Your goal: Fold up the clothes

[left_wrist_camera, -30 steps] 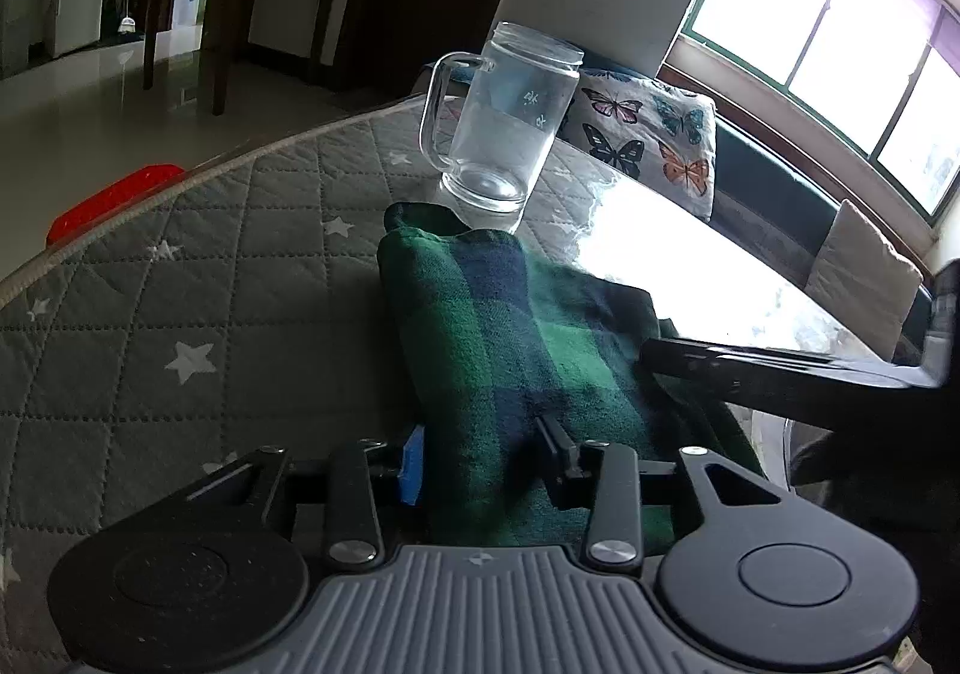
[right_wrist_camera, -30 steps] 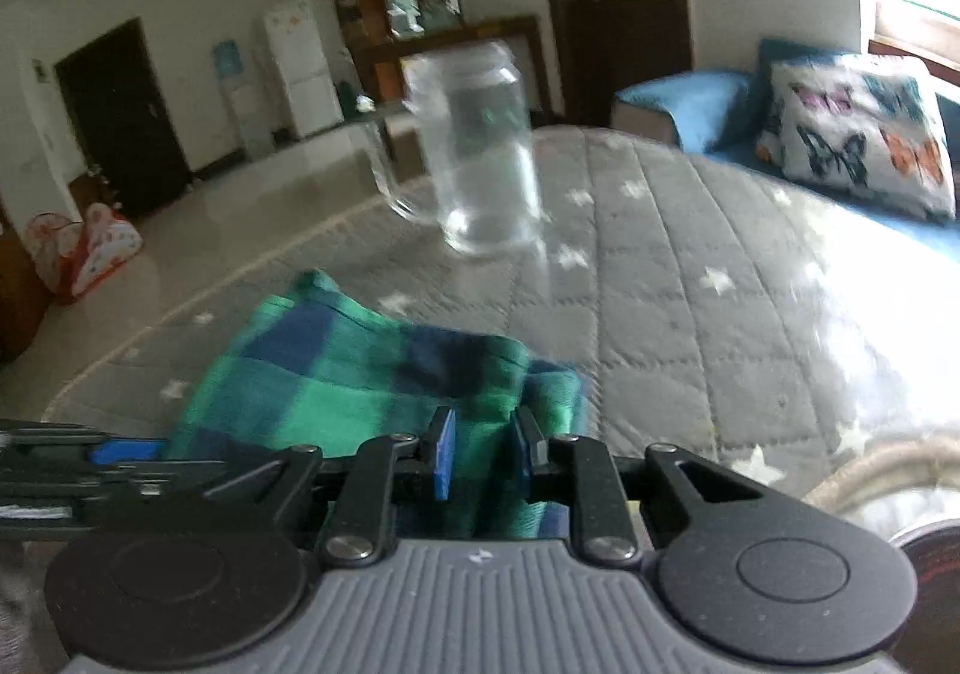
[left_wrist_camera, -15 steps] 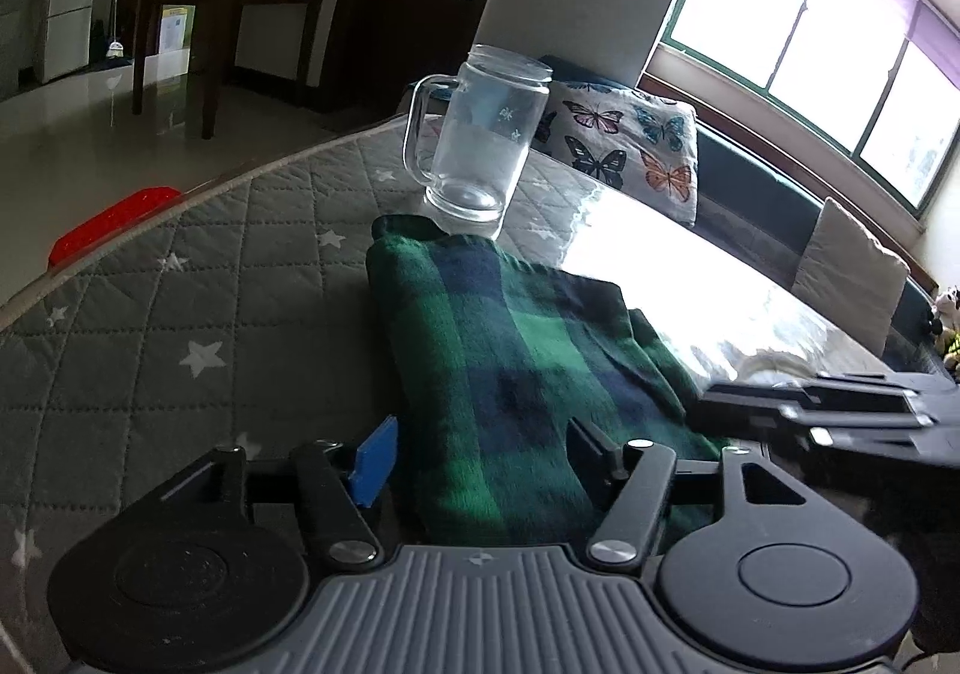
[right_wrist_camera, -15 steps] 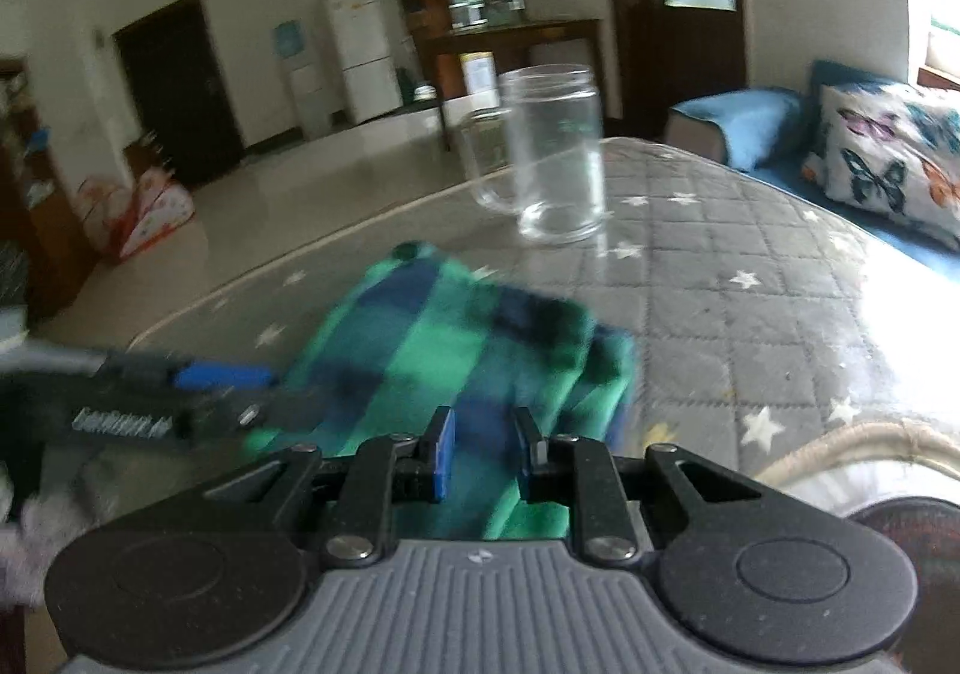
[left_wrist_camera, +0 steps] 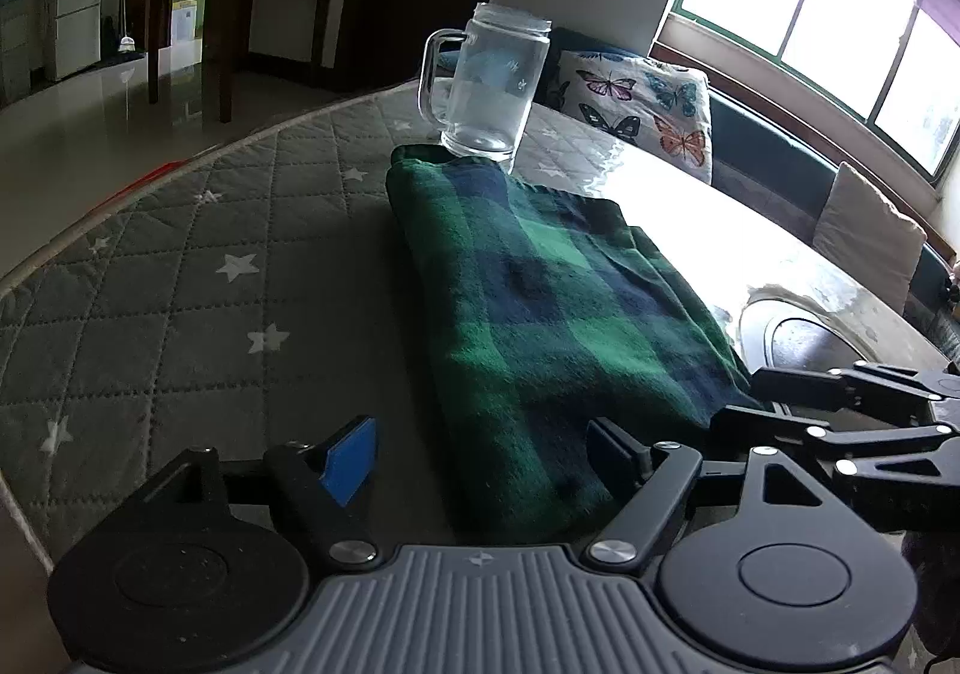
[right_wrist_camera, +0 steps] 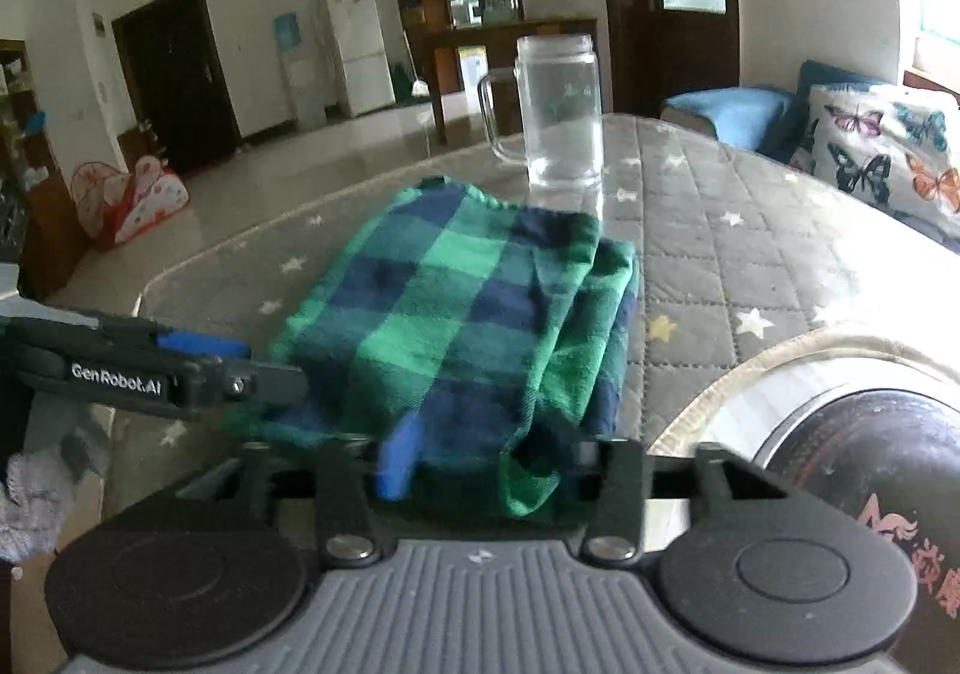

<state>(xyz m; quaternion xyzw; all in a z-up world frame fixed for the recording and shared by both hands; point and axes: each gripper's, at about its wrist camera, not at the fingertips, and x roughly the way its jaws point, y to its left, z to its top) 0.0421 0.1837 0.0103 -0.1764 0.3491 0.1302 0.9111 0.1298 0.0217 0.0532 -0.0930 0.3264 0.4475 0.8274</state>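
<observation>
A folded green and navy plaid cloth (left_wrist_camera: 540,308) (right_wrist_camera: 468,314) lies on the grey quilted star table cover (left_wrist_camera: 180,284) (right_wrist_camera: 750,254). My left gripper (left_wrist_camera: 480,455) stands at the cloth's near end. Its jaws are opening wide and the pads are off the fabric. My right gripper (right_wrist_camera: 486,455) is at the cloth's other end, jaws opening, with a loose corner of fabric lying between them but not pinched. Each gripper shows in the other's view: the right gripper (left_wrist_camera: 840,404) and the left gripper (right_wrist_camera: 180,368).
A clear glass mug (left_wrist_camera: 492,86) (right_wrist_camera: 561,116) stands upright at the cloth's far edge. A round black appliance (left_wrist_camera: 798,338) (right_wrist_camera: 870,464) sits on the table beside the right gripper. A butterfly cushion (left_wrist_camera: 636,104) (right_wrist_camera: 882,158) lies on the bench beyond. The table's curved rim runs along the left.
Both pairs of jaws have spread and let go of the cloth. Both grippers have drawn back from it, and the cloth now lies flat and folded.
</observation>
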